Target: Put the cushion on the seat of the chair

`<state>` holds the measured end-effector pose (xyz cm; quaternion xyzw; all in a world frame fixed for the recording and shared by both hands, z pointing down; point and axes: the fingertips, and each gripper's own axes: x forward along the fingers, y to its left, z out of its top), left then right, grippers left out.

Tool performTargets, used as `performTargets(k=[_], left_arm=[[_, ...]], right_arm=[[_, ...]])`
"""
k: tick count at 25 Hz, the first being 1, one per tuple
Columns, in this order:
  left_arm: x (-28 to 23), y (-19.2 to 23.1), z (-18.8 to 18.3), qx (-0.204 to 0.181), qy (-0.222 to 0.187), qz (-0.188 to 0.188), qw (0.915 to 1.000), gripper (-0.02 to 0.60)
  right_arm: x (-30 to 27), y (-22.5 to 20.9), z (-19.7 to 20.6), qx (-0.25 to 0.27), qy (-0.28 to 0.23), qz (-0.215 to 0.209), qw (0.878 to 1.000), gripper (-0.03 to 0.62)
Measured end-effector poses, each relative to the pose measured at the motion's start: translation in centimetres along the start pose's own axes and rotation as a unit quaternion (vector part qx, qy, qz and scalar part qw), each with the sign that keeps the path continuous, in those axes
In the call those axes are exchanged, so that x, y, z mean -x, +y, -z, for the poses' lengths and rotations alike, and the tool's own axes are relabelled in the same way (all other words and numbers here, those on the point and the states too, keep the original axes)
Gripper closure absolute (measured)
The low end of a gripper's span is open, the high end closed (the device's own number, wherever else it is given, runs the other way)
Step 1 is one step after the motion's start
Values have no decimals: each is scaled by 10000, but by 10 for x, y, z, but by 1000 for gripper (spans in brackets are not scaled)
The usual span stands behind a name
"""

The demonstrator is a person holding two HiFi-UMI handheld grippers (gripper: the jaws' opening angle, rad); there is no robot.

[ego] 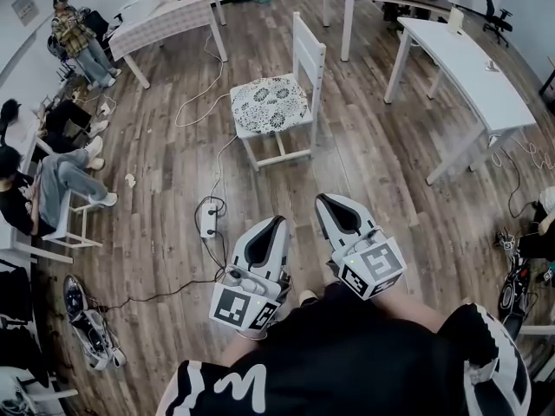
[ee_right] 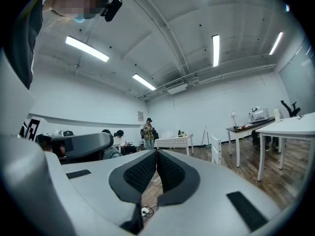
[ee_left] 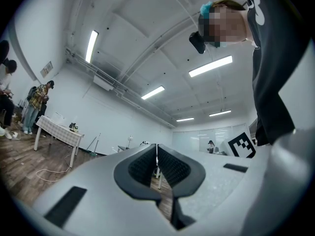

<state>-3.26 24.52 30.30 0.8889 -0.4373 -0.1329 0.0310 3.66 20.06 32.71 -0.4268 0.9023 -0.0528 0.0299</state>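
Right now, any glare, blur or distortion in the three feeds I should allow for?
Head view: even light, sharp; fisheye bows the white table, cushion clear. Left gripper view: dark round vignette, ceiling strips blown white. Right gripper view: same vignette, chair small but sharp.

The square cushion with black and white flowers [ego: 270, 104] lies flat on the seat of the white wooden chair [ego: 309, 52], which stands upright.

A power strip [ego: 208, 221] lies on the wooden floor [ego: 165, 146], a black cable [ego: 160, 296] trailing away. People [ego: 43, 180] sit along the left wall (another person [ego: 74, 37] stands near the checked-cloth worktop [ego: 160, 20]). Long white worktops [ego: 473, 72] line the right.
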Motion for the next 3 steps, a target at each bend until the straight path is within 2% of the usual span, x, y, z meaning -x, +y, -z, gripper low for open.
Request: performTargets(k=[3], left_arm=[[1, 1, 1, -16, -17, -9, 10000, 568]], right_arm=[[0, -1, 1, 18, -10, -2, 10000, 572]])
